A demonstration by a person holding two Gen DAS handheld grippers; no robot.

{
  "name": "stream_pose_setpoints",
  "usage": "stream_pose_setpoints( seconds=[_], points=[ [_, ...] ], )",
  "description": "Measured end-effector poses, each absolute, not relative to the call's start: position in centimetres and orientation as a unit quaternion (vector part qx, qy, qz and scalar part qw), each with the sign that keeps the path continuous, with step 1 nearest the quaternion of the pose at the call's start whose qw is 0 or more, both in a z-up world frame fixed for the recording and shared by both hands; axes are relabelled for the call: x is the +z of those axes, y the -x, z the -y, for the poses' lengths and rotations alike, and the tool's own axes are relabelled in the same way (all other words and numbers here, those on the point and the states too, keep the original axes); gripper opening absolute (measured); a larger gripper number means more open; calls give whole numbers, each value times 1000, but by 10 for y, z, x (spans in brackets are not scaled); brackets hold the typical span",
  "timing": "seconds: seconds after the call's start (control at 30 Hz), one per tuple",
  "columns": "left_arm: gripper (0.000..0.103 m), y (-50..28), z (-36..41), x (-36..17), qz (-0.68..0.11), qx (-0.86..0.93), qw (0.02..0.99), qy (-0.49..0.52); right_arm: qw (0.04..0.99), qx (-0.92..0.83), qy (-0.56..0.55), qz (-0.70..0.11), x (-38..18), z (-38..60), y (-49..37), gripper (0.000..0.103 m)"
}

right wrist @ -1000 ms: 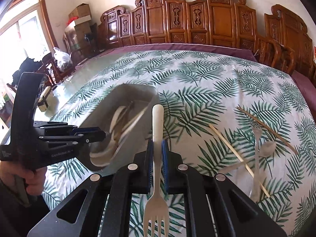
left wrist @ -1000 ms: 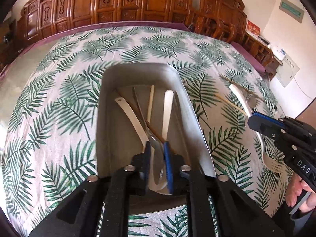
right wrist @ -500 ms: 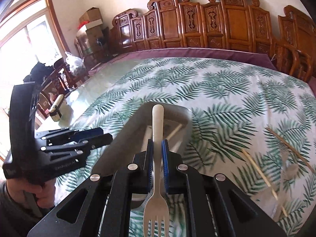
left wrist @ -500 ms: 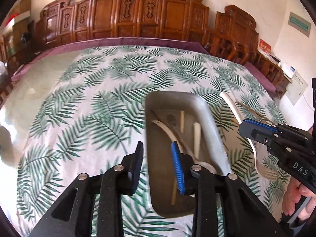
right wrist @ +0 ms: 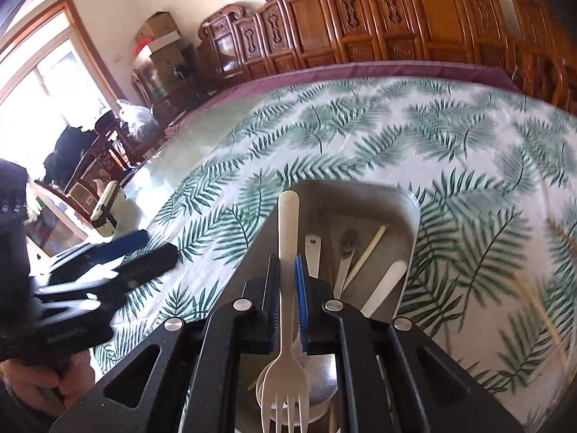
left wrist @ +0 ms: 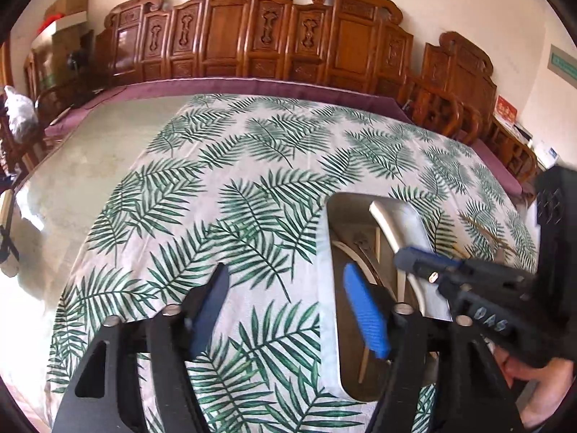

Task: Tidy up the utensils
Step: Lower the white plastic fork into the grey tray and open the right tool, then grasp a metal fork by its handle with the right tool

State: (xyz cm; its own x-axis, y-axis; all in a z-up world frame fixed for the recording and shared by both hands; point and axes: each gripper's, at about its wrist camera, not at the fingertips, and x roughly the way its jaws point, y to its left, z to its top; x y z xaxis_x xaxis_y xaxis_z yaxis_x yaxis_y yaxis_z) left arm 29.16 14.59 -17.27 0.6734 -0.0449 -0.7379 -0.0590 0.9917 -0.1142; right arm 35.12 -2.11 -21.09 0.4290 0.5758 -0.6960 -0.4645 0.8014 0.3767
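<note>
A grey metal tray [left wrist: 330, 288] lies on the leaf-print cloth and holds several utensils: spoons, a chopstick [right wrist: 366, 252] and a white handle [right wrist: 386, 281]. My left gripper [left wrist: 288, 306] hangs over the cloth just left of the tray, its jaws opening with nothing between them. My right gripper [right wrist: 287, 288] is shut on a white plastic fork [right wrist: 288, 231], handle forward and tines [right wrist: 285, 404] toward the camera, held above the tray [right wrist: 360, 189]. In the left wrist view the right gripper [left wrist: 414, 258] and the fork's handle [left wrist: 393, 223] are over the tray's right side.
Loose chopsticks [left wrist: 483, 232] lie on the cloth right of the tray. The left gripper [right wrist: 137, 252] is close beside the tray's left wall. Carved wooden chairs [left wrist: 288, 36] line the far edge of the table. Bare glass tabletop [left wrist: 90, 151] lies to the left of the cloth.
My left gripper let go of the utensil in the tray, opened, and drew up and off to the tray's left. My right gripper carried the fork left until it came over the tray.
</note>
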Motion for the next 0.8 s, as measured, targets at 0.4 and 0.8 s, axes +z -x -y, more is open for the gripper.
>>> stream_pose_setpoints(
  seconds=[0.4,0.8],
  points=[
    [71,-291,-156,-167,-397,11,914,78,826,325,-98,-449,-219,22,-350,14],
    [90,-283,-124,-155,-379,-23,923,65,877,302,-3,-373,-171,97,-312,14]
  ],
)
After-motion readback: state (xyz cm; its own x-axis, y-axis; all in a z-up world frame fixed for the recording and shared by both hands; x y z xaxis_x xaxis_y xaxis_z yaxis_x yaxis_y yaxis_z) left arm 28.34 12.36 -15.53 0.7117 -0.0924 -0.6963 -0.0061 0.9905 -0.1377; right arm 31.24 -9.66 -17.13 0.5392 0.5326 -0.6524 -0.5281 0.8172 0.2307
